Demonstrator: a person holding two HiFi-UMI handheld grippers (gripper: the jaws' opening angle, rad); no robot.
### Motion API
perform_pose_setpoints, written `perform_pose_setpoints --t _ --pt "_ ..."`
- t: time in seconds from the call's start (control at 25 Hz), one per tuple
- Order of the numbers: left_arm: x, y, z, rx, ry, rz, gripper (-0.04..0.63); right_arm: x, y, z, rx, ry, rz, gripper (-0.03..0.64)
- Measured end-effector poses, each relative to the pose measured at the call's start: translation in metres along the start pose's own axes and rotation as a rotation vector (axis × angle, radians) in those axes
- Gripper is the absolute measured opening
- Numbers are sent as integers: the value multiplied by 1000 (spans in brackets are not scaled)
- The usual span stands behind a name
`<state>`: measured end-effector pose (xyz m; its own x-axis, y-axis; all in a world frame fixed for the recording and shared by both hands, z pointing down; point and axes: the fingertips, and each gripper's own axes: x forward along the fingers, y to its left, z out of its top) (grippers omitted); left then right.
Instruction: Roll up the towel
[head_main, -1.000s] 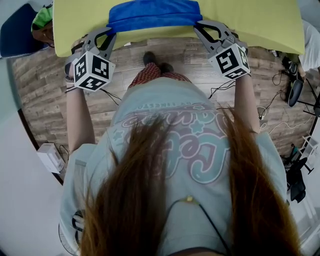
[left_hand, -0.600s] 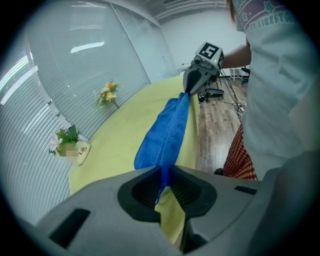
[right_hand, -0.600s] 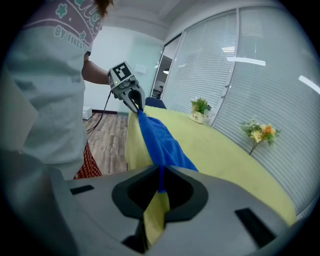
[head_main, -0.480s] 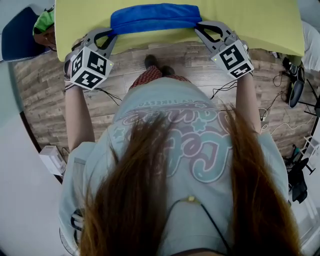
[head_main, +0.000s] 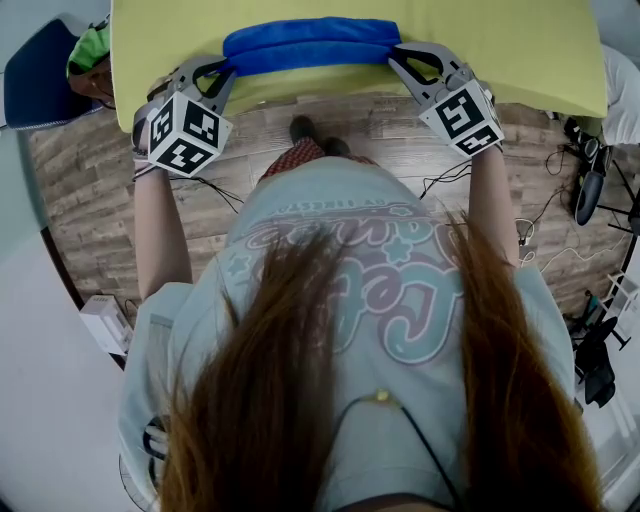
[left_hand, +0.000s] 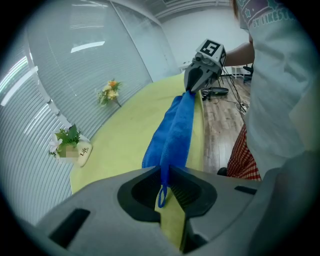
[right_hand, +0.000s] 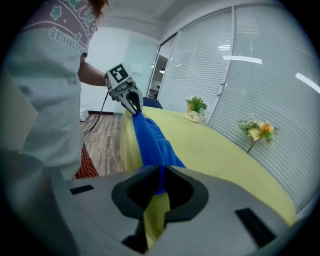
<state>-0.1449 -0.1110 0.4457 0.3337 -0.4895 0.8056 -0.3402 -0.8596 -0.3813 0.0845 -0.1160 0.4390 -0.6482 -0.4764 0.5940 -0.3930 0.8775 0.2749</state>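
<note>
A blue towel (head_main: 310, 45) lies folded into a long narrow band along the near edge of the yellow table (head_main: 500, 50). My left gripper (head_main: 225, 68) is shut on its left end and my right gripper (head_main: 395, 55) on its right end. In the left gripper view the towel (left_hand: 175, 125) runs from my jaws (left_hand: 167, 167), which pinch it beside a small hanging loop (left_hand: 161, 192), to the right gripper (left_hand: 202, 75). Seen from the right gripper, the towel (right_hand: 150, 137) stretches from my shut jaws (right_hand: 161, 170) to the left gripper (right_hand: 131, 102). The towel hangs slightly raised between the two grips.
A flower sprig (left_hand: 111, 92) and a small potted plant (left_hand: 70, 145) stand at the table's far side by the blinds. A blue chair (head_main: 35, 80) is at the far left. Cables (head_main: 540, 220) lie on the wooden floor. The person's body stands close to the table's edge.
Both grippers have carried the towel's near edge a little further over the table. The towel now looks narrower, with a crease along its length. The left gripper shifted slightly.
</note>
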Motion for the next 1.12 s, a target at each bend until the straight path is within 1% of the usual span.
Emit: perform_pose_setpoints --t 0.52,0.92,1.0,1.08,1.12 --pt "10 13 2 0 5 20 55 8 -14 -2 21 8 -6 57" --pt "14 27 4 42 21 52 57 10 -23 0 55 1 8 100" --pt "11 32 4 25 4 72 82 7 -22 2 51 -13 4 100" --pt "3 40 4 -23 -32 98 132 2 -22 4 41 -37 -13 107" --pt "-2 45 3 -48 -51 110 137 -1 -22 6 36 -52 -27 114"
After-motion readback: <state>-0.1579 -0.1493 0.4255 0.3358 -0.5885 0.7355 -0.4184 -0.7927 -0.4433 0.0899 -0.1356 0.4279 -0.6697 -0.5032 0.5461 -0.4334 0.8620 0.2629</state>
